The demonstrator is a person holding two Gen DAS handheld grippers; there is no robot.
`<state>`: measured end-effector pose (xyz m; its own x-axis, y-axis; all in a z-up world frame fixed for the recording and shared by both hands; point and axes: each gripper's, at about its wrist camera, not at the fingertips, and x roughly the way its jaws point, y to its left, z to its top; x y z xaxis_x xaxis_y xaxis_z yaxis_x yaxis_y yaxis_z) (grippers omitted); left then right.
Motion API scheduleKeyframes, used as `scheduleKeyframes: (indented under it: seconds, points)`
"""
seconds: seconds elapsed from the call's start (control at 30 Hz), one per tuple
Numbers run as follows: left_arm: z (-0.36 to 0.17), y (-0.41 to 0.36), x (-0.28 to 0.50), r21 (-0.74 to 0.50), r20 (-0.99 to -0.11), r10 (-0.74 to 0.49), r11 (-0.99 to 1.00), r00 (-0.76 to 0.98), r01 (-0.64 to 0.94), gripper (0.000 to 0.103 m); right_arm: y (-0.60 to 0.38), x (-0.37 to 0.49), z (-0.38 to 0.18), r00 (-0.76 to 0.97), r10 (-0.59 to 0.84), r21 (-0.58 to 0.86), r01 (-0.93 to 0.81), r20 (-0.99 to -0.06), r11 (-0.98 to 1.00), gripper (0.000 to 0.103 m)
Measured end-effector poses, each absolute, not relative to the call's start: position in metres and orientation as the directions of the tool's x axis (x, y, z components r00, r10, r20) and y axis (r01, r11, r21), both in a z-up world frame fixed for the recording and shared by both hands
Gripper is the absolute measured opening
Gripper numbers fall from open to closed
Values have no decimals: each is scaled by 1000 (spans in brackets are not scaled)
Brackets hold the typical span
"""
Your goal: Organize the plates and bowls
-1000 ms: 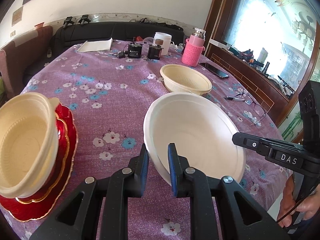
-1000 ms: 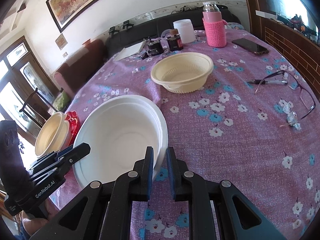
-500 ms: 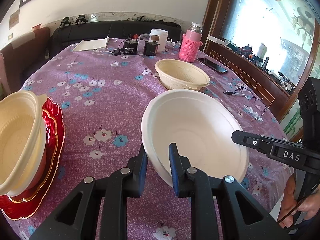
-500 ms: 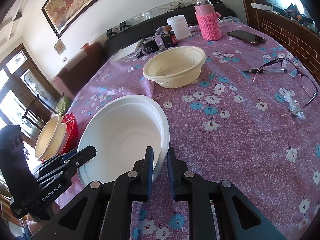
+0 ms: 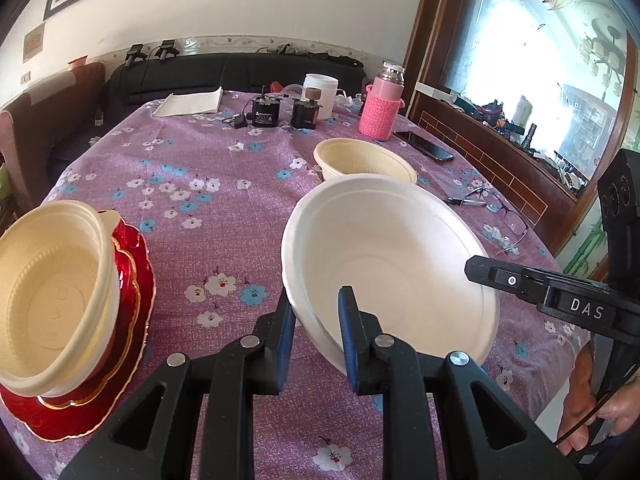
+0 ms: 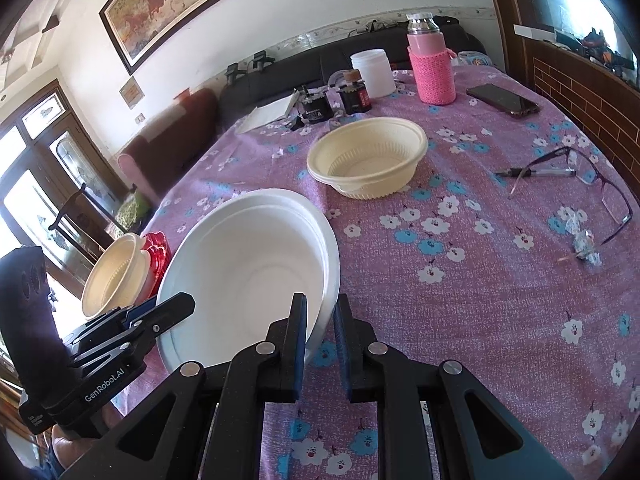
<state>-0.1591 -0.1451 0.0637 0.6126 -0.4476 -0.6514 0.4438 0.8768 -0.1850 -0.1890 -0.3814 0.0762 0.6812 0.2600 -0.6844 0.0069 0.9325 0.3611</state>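
Left wrist view: sits just behind left tool (image 5: 314, 312), faces down-forward across table (image 5: 224, 208), white bowl (image 5: 384, 256) close. Right wrist view: same behind right tool (image 6: 320, 316), bowl at lower left. Both share bowl, cream bowl (image 6: 368, 156) beyond it.

A: What colours are on the tablecloth (image 6: 460, 288)?
B: Purple, patterned with white and blue flowers.
A: And the dishes?
B: The big bowl (image 5: 392, 256) is plain white, the far bowl (image 6: 368, 160) cream. Another cream bowl (image 5: 48, 292) sits on red plates (image 5: 132, 304) edged in gold.
A: The bottle (image 6: 432, 68)?
B: Pink, in a pink knitted sleeve.
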Motion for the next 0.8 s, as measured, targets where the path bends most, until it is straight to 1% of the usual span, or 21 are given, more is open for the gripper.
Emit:
scheduleKeyframes:
  seconds: [0.07, 0.3, 0.37, 0.6, 0.8]
  points:
    - [66, -142, -159, -187, -650, -446, 878, 616, 440, 23, -378, -188, 80, 683, 265, 358, -6, -680, 934, 15]
    - [82, -131, -163, -187, -624, -447, 882, 641, 433, 23, -370, -183, 89, 683, 299, 381, -33, -666, 924, 15]
    - [85, -128, -163, -185, -621, -444, 884, 646, 430, 24, -368, -183, 92, 683, 305, 383, -40, -663, 923, 15]
    - [95, -114, -166, -186, -603, -437, 891, 668, 415, 24, -359, -176, 95, 656, 351, 411, -67, -668, 909, 15]
    - [105, -100, -167, -186, -586, -428, 898, 688, 399, 24, -348, -174, 110, 665, 362, 402, -100, -653, 910, 15]
